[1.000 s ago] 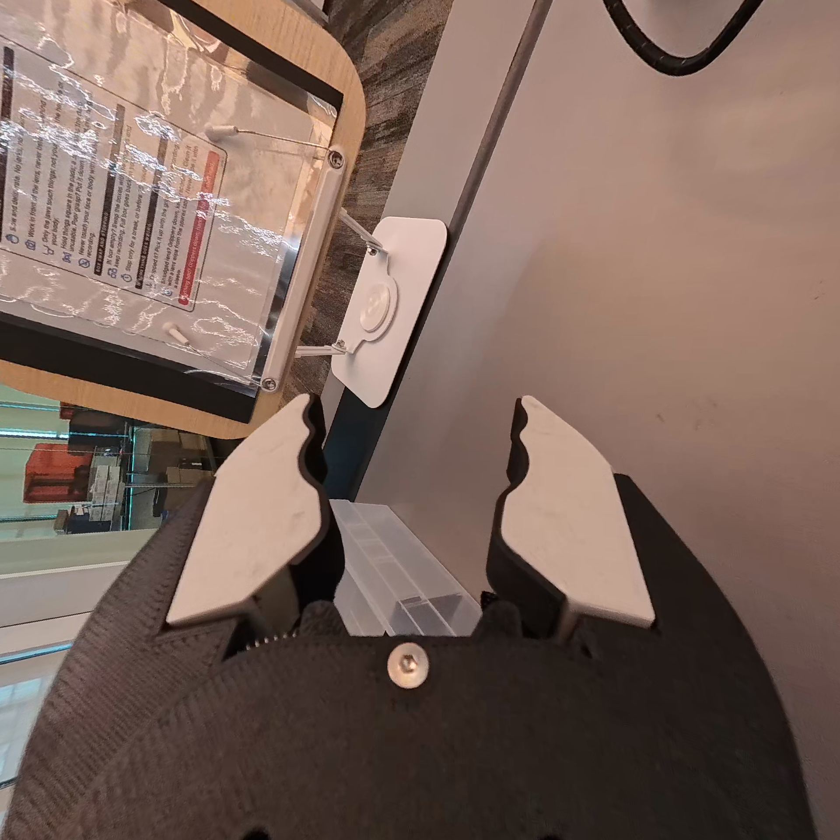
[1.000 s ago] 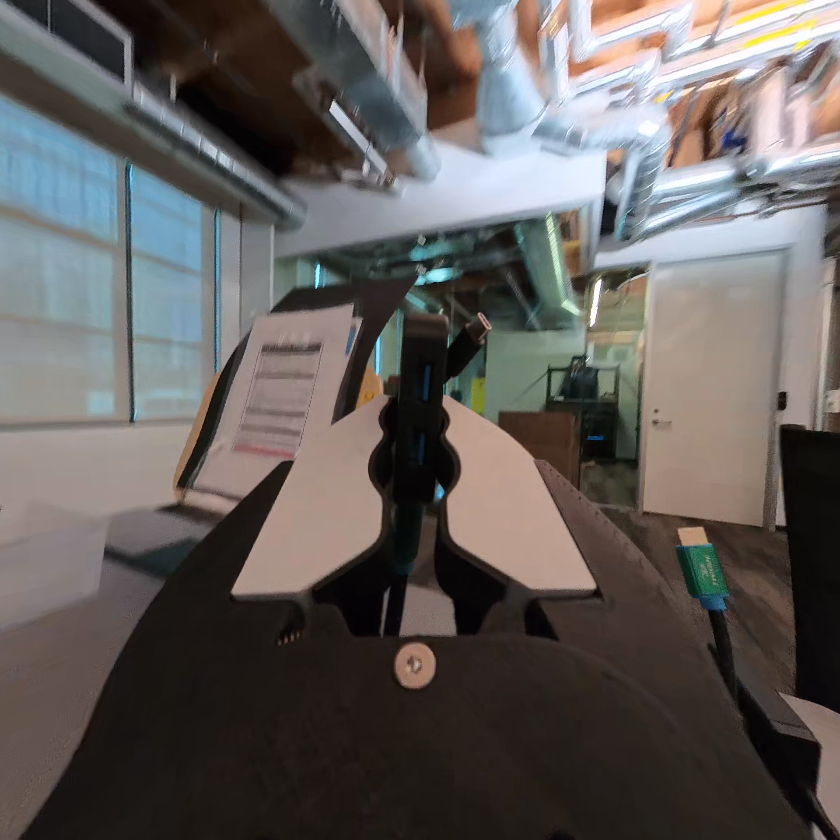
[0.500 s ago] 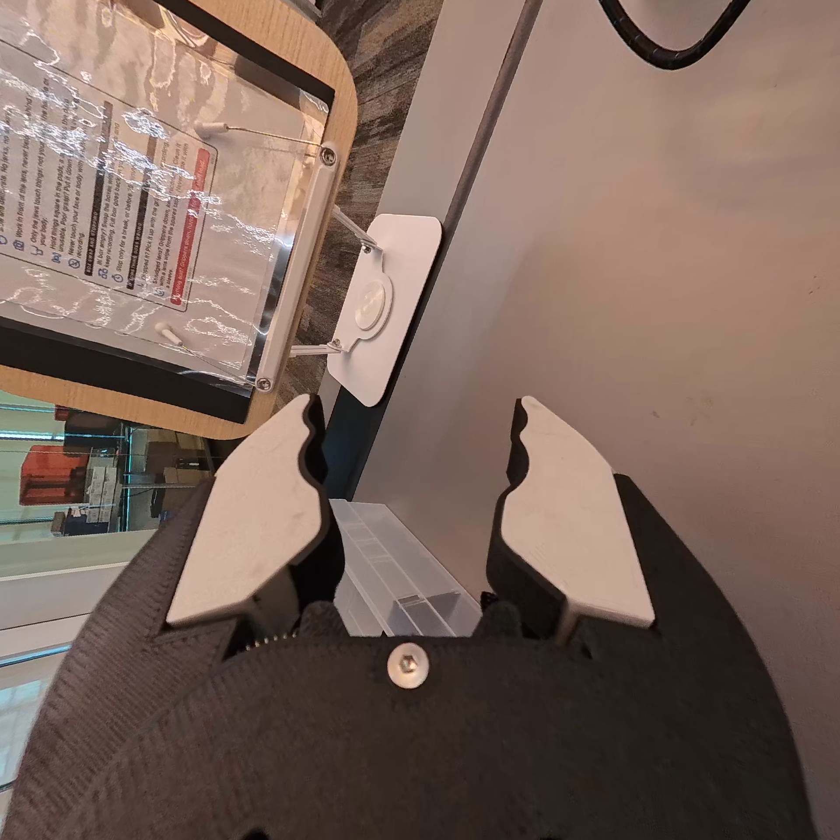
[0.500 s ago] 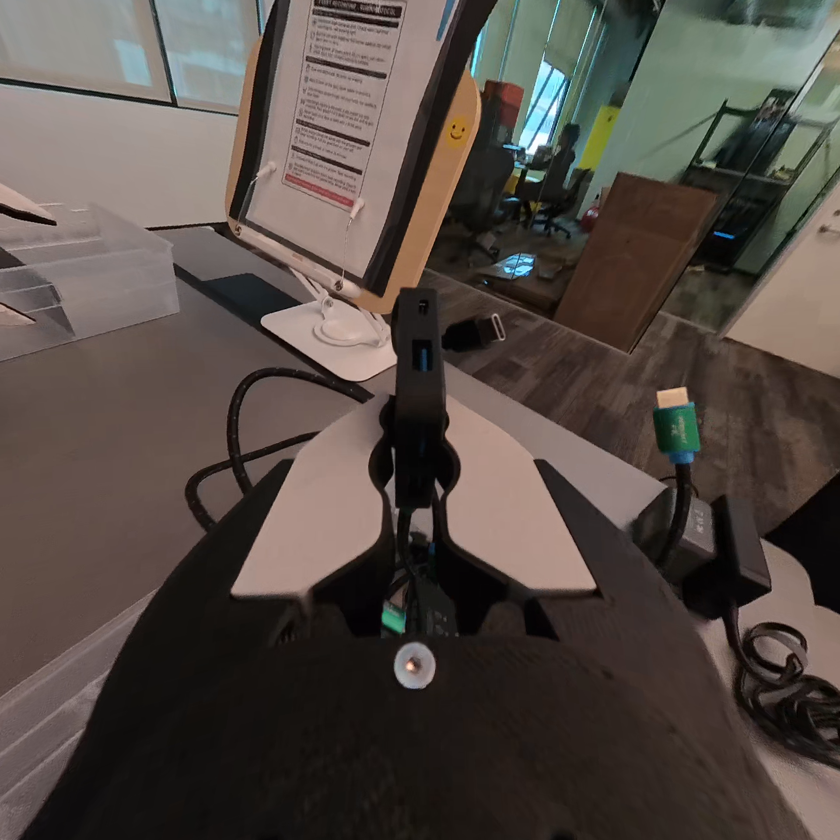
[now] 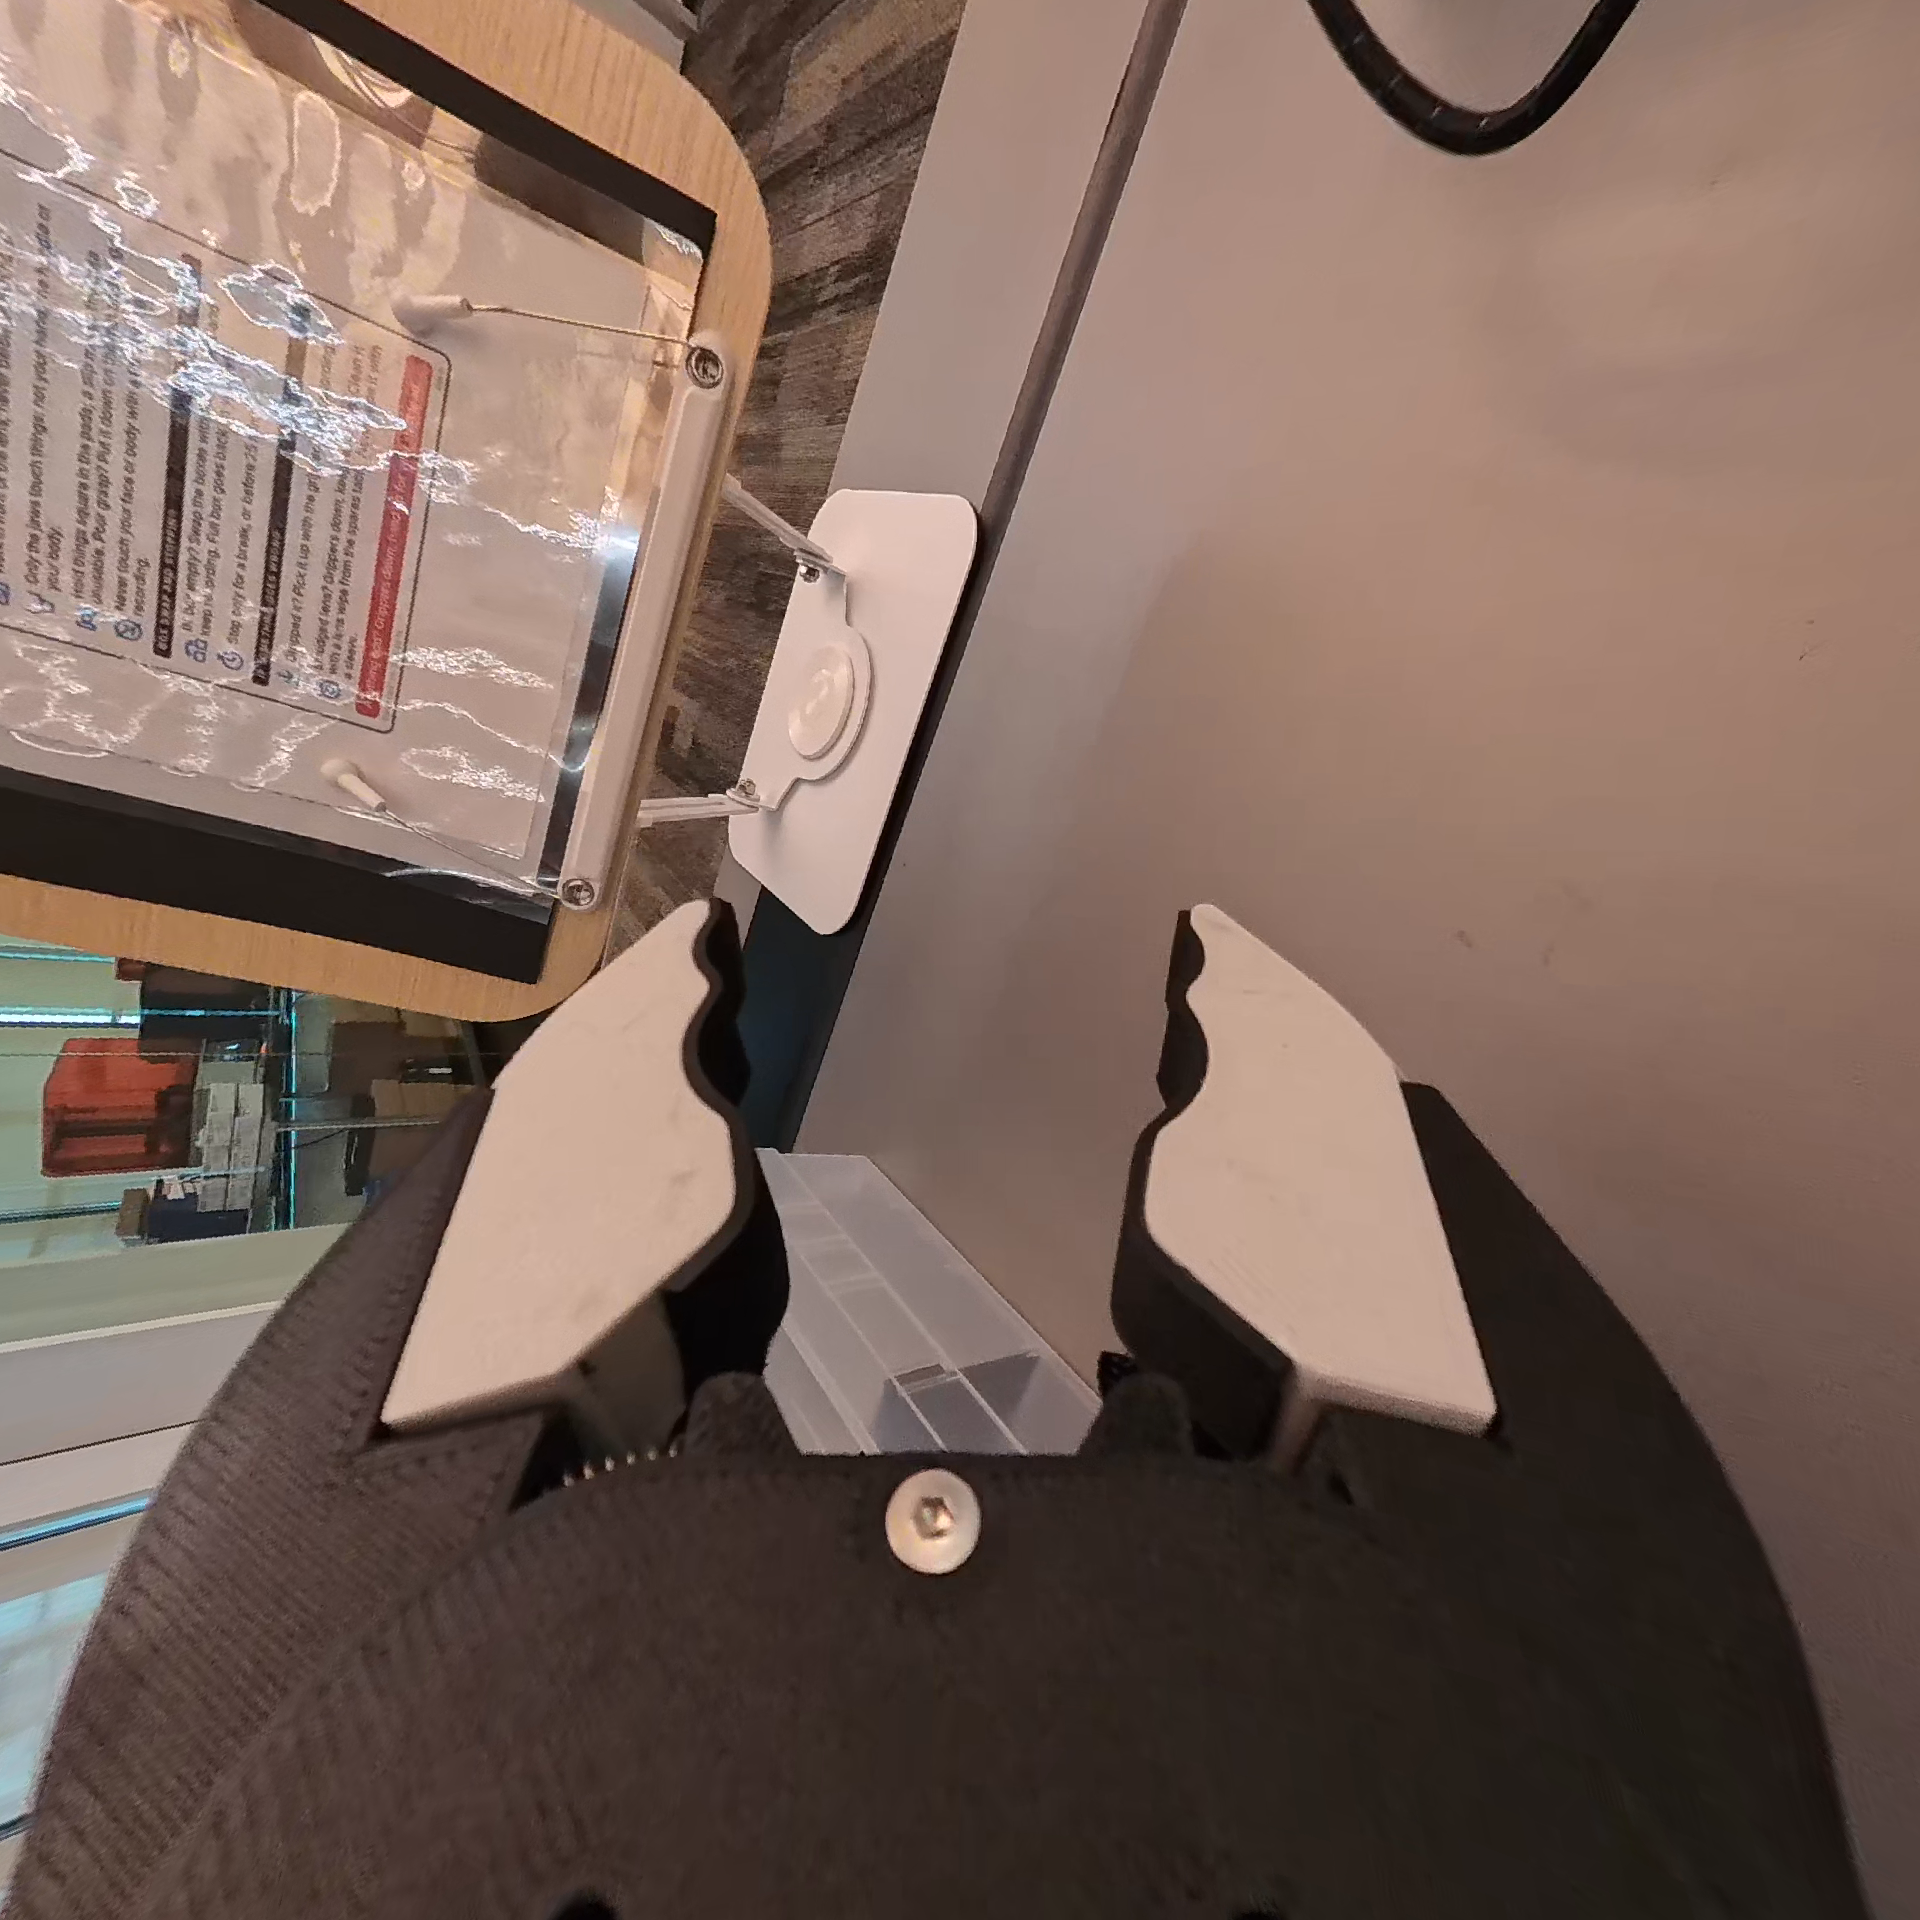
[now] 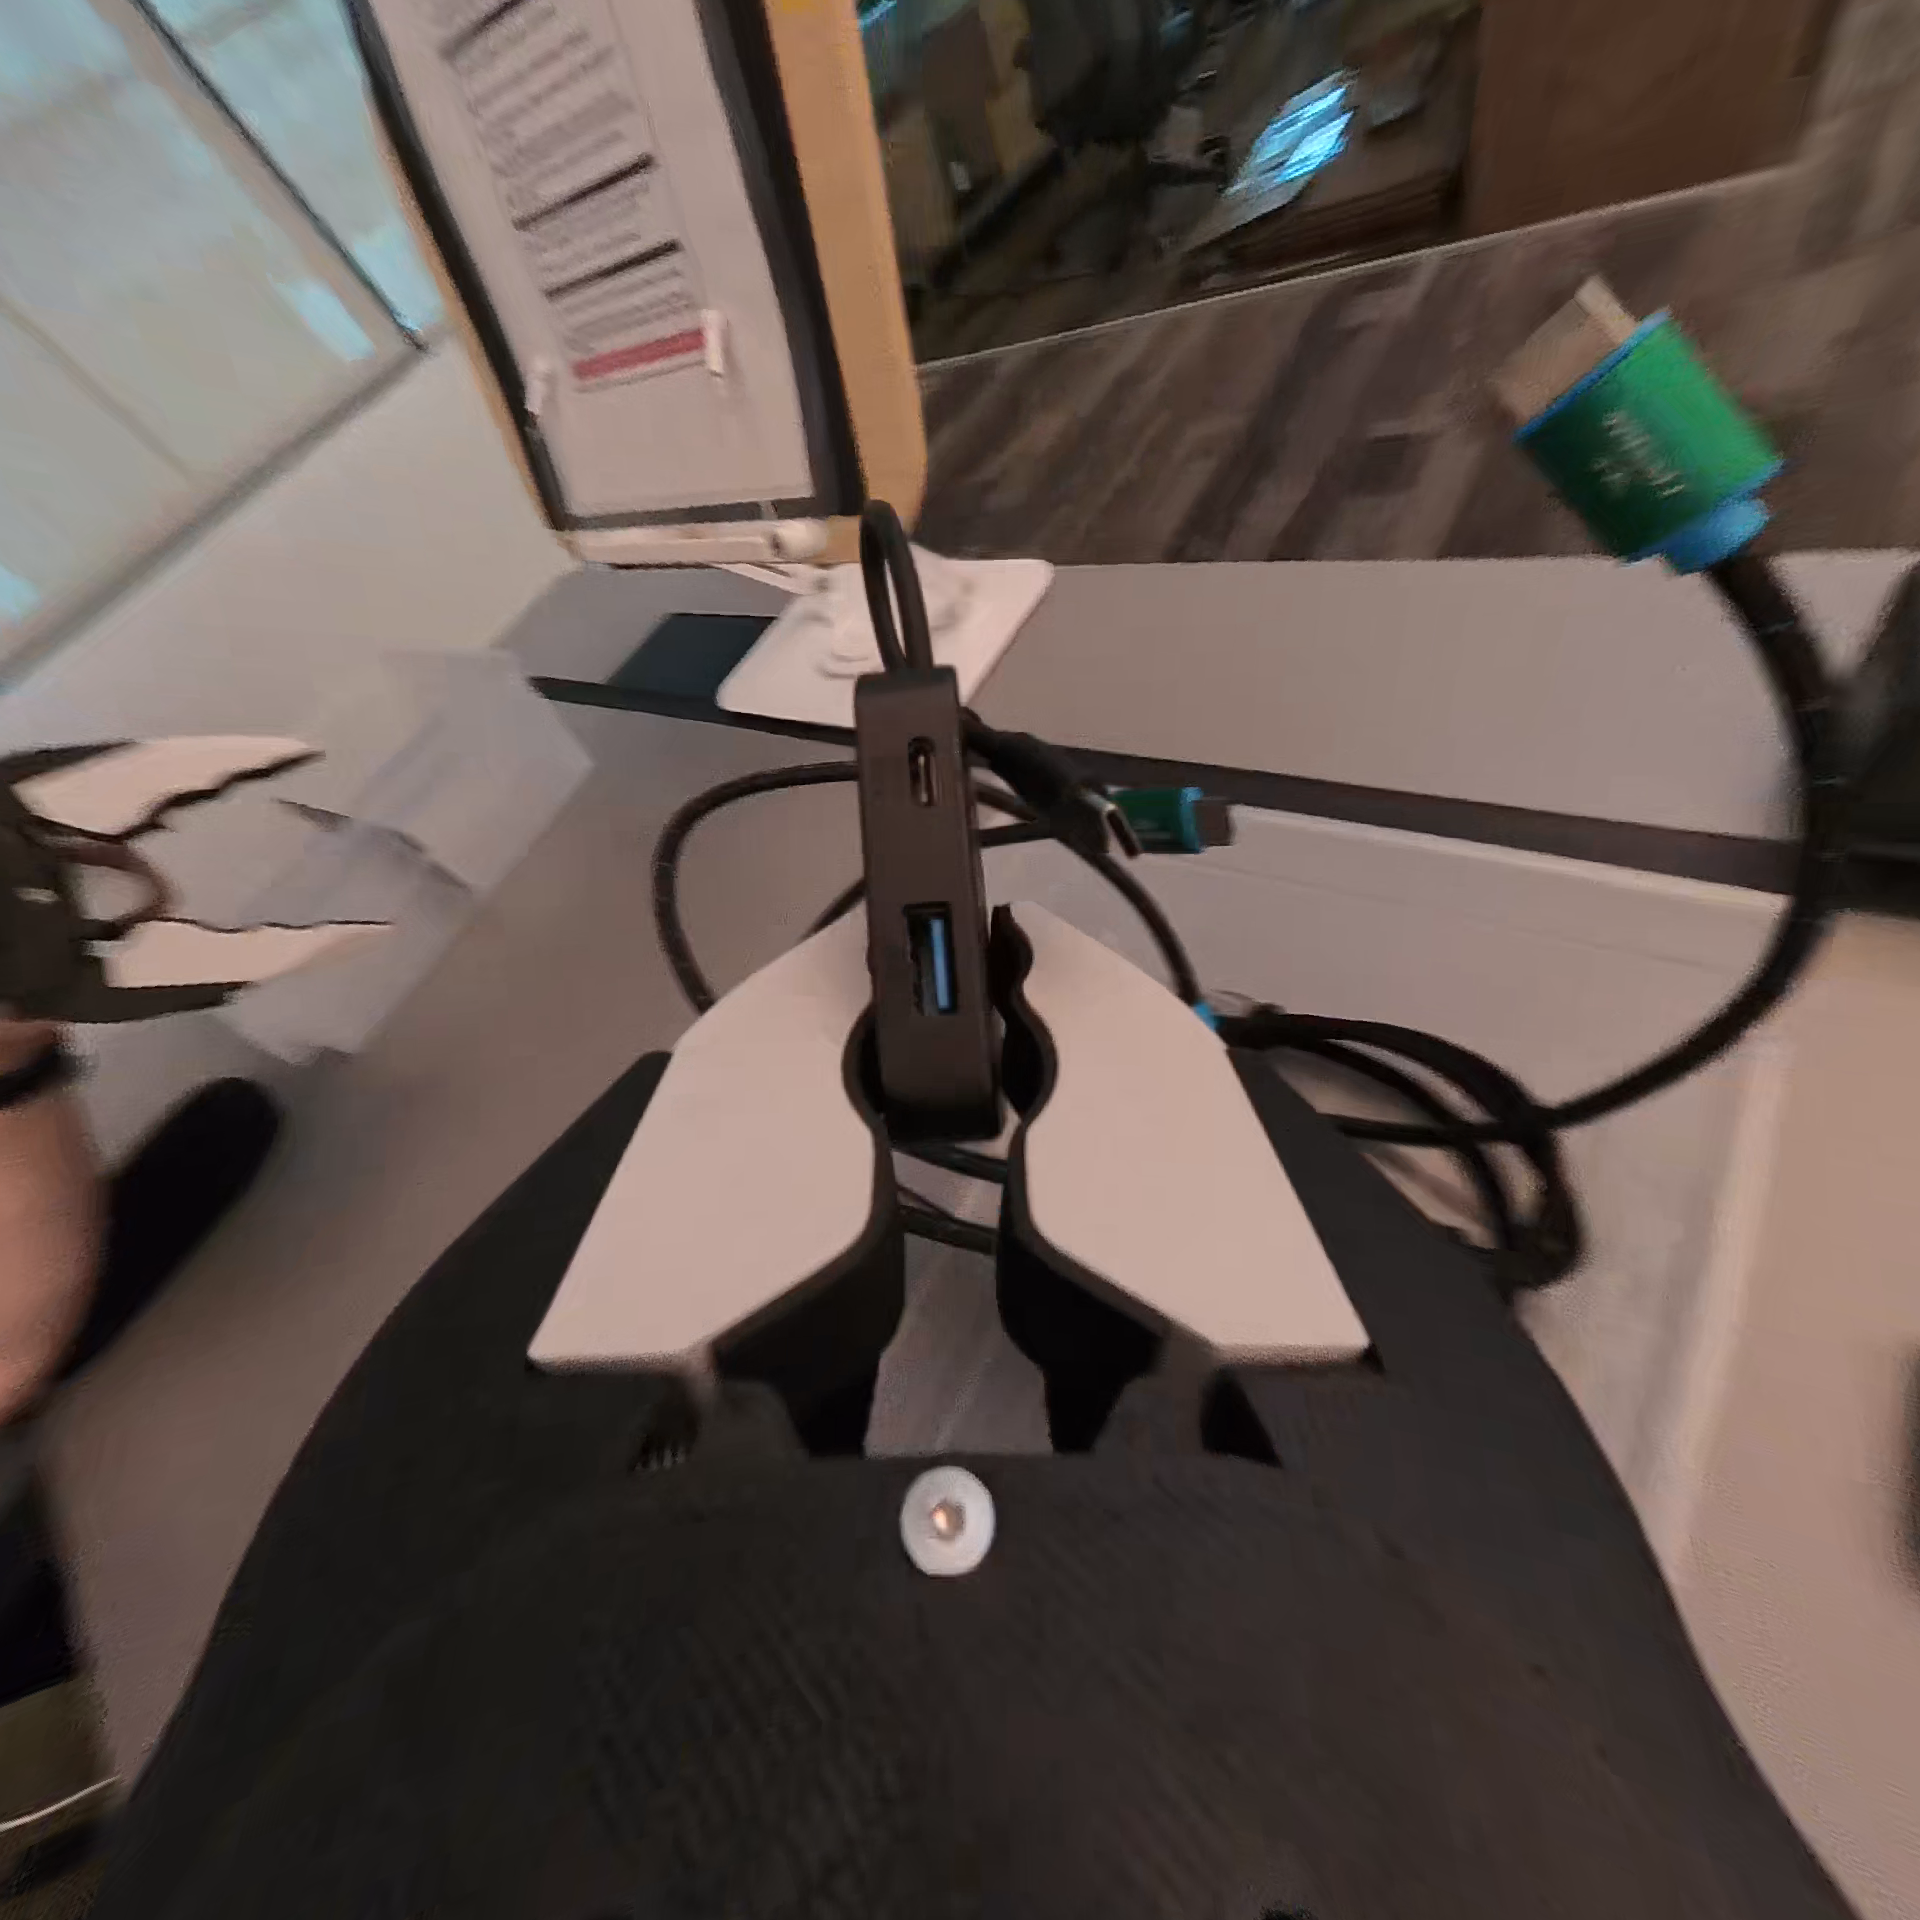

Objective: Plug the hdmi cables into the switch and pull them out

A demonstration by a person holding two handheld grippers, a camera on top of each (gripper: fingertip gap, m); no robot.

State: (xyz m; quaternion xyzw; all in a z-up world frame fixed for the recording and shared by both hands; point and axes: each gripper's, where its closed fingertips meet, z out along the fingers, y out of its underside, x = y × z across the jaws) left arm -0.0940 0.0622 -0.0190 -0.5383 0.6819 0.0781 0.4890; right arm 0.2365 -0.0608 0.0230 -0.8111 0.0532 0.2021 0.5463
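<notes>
My right gripper (image 6: 930, 925) is shut on a black switch (image 6: 920, 831), held upright above the grey table (image 6: 1351, 665), with ports facing me. A green HDMI plug (image 6: 1642, 436) stands up on its black cable (image 6: 1787, 831) at the upper right. A second green plug (image 6: 1153, 821) lies just right of the switch. My left gripper (image 5: 951, 925) is open and empty over the table (image 5: 1455, 727). It also shows blurred at the left in the right wrist view (image 6: 208, 852). A loop of black cable (image 5: 1455, 94) lies far ahead of it.
A wooden sign board (image 5: 364, 520) on a white stand base (image 5: 862, 707) stands at the table's far edge. A clear plastic box (image 5: 904, 1299) sits under my left gripper. Coiled black cables (image 6: 1455, 1143) lie at the right. A person's hand (image 6: 31, 1195) shows at the left.
My right gripper has tipped down with the switch, from facing the ceiling to facing the table and cables. My left gripper has stayed open and barely shifted.
</notes>
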